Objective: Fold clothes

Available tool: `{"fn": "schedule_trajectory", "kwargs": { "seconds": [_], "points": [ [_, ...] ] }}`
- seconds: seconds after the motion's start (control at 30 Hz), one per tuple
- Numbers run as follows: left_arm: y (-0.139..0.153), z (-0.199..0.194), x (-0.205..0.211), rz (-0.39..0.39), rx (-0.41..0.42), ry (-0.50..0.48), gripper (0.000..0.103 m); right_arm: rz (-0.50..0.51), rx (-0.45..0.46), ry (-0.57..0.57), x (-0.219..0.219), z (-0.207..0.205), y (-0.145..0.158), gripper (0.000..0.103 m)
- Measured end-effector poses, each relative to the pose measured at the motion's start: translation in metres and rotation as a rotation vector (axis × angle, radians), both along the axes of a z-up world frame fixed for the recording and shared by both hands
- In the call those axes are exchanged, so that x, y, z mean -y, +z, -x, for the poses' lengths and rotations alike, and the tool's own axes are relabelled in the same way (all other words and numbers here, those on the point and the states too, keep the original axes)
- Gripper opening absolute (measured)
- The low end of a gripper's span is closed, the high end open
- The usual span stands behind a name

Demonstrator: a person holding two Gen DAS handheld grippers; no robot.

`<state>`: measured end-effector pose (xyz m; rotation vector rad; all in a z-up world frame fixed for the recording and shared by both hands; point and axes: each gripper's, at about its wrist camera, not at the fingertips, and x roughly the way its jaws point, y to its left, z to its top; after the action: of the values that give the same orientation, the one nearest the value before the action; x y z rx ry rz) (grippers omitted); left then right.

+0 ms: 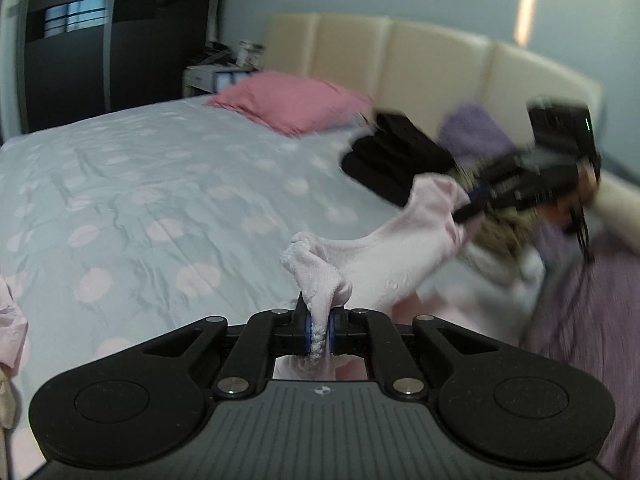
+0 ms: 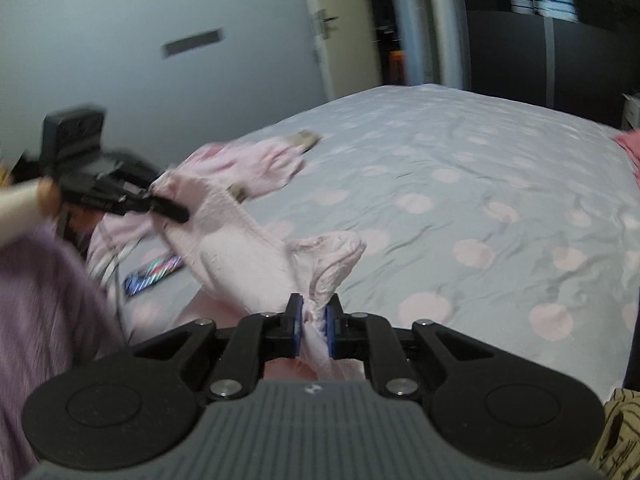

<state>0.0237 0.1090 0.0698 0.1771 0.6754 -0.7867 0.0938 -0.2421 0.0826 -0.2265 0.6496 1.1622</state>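
A pale pink garment (image 1: pixel 384 256) hangs stretched between my two grippers above the bed. In the left wrist view, my left gripper (image 1: pixel 320 320) is shut on a bunched end of it at the bottom centre. My right gripper (image 1: pixel 466 212) shows blurred at the right and pinches the other end. In the right wrist view, my right gripper (image 2: pixel 313 316) is shut on a crumpled corner of the pink garment (image 2: pixel 240 248). My left gripper (image 2: pixel 172 210) clamps the far end at the left, held by a hand (image 2: pixel 46 198).
The bed (image 1: pixel 140 200) has a grey sheet with pink dots. A pink pillow (image 1: pixel 288 100) and folded black clothes (image 1: pixel 392 152) lie near the beige headboard (image 1: pixel 400 60). Another pink garment (image 2: pixel 256 164) and a striped item (image 2: pixel 152 274) lie on the sheet. Purple fabric (image 1: pixel 580 300) fills one side.
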Motion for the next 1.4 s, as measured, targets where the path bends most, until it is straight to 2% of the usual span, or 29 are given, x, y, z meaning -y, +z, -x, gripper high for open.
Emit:
{"fn": "schedule_trajectory", "kwargs": {
  "seconds": [0.17, 0.3, 0.47, 0.57, 0.67, 0.73, 0.87, 0.97, 1.07, 1.13, 1.27, 1.37, 1.4],
  "points": [
    [-0.033, 0.030, 0.020, -0.155, -0.021, -0.127, 0.005, 0.154, 0.091, 0.151, -0.009, 0.040, -0.027, 0.014],
    [-0.066, 0.044, 0.036, -0.293, -0.012, -0.223, 0.006, 0.260, 0.127, 0.232, -0.018, 0.055, -0.052, 0.014],
    [-0.097, 0.058, 0.039, -0.408, -0.027, -0.290, 0.007, 0.358, 0.162, 0.320, -0.017, 0.074, -0.073, 0.017],
    [-0.106, 0.066, 0.044, -0.463, -0.010, -0.328, 0.008, 0.407, 0.166, 0.381, -0.019, 0.086, -0.083, 0.024],
    [-0.109, 0.076, 0.049, -0.505, 0.025, -0.371, 0.014, 0.436, 0.199, 0.416, -0.022, 0.095, -0.088, 0.030],
    [-0.111, 0.084, 0.052, -0.538, 0.049, -0.414, 0.019, 0.454, 0.210, 0.439, -0.024, 0.098, -0.091, 0.039],
    [-0.118, 0.100, 0.057, -0.598, 0.059, -0.491, 0.024, 0.476, 0.178, 0.471, -0.021, 0.100, -0.090, 0.042],
    [-0.125, 0.107, 0.057, -0.634, 0.035, -0.534, 0.024, 0.492, 0.107, 0.492, -0.018, 0.099, -0.086, 0.042],
    [-0.124, 0.111, 0.058, -0.638, 0.032, -0.543, 0.024, 0.501, 0.080, 0.499, -0.014, 0.099, -0.082, 0.042],
    [-0.116, 0.112, 0.058, -0.599, 0.021, -0.530, 0.025, 0.444, 0.081, 0.454, -0.011, 0.096, -0.072, 0.042],
    [-0.091, 0.105, 0.056, -0.476, 0.008, -0.482, 0.026, 0.330, 0.084, 0.362, -0.007, 0.089, -0.051, 0.042],
    [-0.071, 0.095, 0.052, -0.344, -0.010, -0.395, 0.027, 0.247, 0.086, 0.290, -0.004, 0.083, -0.035, 0.042],
    [-0.066, 0.088, 0.051, -0.299, -0.022, -0.336, 0.028, 0.243, 0.091, 0.223, -0.007, 0.081, -0.034, 0.042]
  ]
}}
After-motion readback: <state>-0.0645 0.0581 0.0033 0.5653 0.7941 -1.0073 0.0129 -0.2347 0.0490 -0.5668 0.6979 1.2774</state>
